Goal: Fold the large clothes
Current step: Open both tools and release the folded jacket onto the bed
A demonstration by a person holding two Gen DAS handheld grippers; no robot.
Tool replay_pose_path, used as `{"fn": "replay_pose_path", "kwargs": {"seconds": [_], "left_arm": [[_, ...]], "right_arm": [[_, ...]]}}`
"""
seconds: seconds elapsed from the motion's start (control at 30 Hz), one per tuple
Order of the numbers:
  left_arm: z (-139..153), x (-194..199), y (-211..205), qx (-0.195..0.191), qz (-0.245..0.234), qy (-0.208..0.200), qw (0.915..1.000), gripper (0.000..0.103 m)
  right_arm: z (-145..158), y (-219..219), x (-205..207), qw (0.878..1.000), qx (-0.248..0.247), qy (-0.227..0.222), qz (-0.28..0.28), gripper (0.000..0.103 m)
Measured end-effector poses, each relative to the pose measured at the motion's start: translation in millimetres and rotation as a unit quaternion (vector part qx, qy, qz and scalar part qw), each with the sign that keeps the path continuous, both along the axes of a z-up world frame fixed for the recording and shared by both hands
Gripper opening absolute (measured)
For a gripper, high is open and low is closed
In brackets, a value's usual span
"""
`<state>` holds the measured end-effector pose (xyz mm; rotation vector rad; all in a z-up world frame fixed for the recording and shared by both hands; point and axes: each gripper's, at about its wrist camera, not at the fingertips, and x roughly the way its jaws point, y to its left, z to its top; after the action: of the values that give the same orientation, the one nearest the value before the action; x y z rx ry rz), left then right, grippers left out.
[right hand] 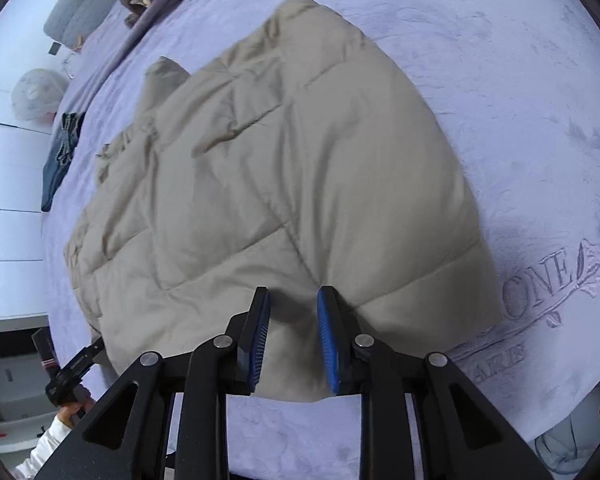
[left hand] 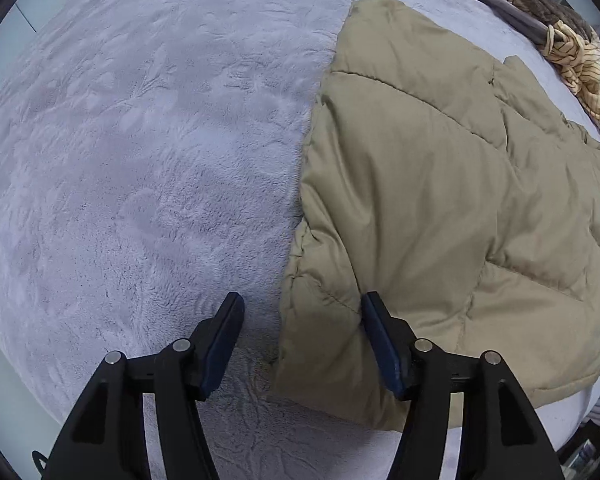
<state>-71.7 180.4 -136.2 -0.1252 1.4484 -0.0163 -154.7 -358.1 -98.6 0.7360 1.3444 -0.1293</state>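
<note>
Embossed lettering beside jacket, right view only

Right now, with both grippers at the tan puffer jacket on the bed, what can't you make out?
- Jacket far side: left wrist view, cut off by the frame edge.
- Jacket's underside and sleeves: right wrist view, hidden by its own folds.
- Embossed lettering on the blanket: partly covered by the jacket.

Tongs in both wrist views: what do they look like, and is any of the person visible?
Both tongs, left and right, have black angular linkage arms with round silver pivot pins and ribbed blue pads. The right wrist view also catches a white sleeve low at its left edge.
</note>
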Motion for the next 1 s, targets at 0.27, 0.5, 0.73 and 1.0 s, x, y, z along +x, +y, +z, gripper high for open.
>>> {"fn": "replay_pose_path", "kwargs": {"seconds": [0.27, 0.5, 0.73, 1.0], "left_arm": [[48.2, -0.1, -16.0, 0.033, -0.013, -0.036, 0.9987, 0.103], [86.2, -3.0, -49.9, 0.057, -0.011, -0.079, 0.9952, 0.103], [91.3, -5.2, -76.7, 0.022, -0.012, -0.057, 0.9980, 0.103], [89.1, -0.6, -97.0, 0.025, -0.071, -0.047, 0.9961, 0.103]], "right_arm": [[9.4, 5.6, -13.3, 1.000, 0.013, -0.002, -0.002, 0.028], [24.1, 6.0, -13.8, 0.999, 0.013, -0.019, 0.028, 0.046], [30.9, 26.8, 0.6, 0.997, 0.004, -0.032, 0.075, 0.081], [36.0, 50.7, 0.0, 0.997, -0.007, -0.027, 0.075, 0.085]]}}
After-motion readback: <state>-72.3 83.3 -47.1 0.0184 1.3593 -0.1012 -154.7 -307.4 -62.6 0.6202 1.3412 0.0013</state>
